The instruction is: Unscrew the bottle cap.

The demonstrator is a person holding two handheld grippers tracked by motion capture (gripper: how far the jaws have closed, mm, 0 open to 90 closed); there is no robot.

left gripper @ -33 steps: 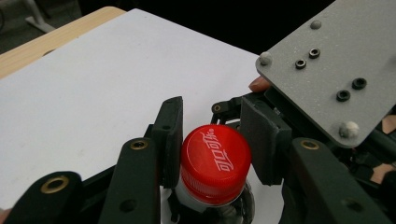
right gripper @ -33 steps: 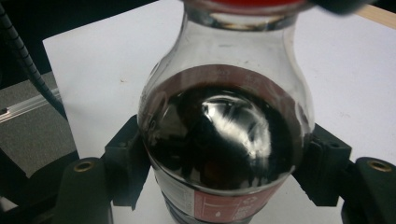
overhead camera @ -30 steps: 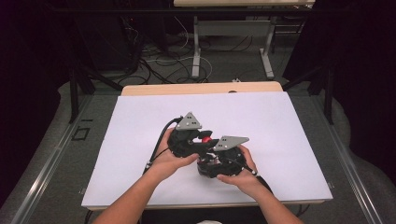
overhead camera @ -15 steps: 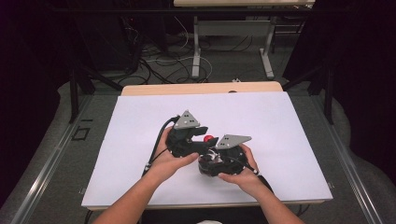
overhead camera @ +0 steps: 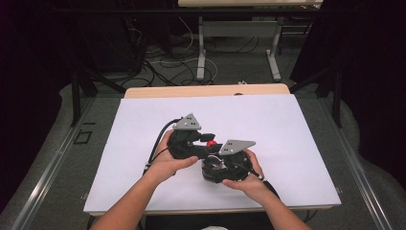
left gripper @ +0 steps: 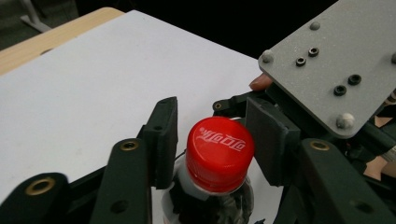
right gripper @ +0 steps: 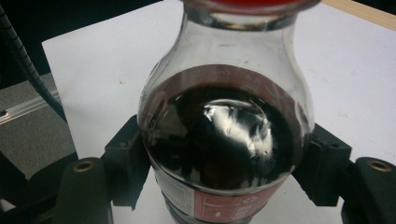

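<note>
Step judged: unscrewing cap. Right gripper (right gripper: 219, 186) clamped clear plastic cola bottle (right gripper: 224, 130) upright over white table sheet (overhead camera: 287, 124). Left gripper (left gripper: 212, 135) jaws, just closing, flanked red screw cap (left gripper: 219, 154); contact unclear. Next: firm pinch, then twist.

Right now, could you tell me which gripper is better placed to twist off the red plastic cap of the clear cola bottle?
Left. The left gripper has its jaws either side of the red plastic cap, having just closed further on it, while the right gripper clamps the clear cola bottle at its body, steadying it.
</note>
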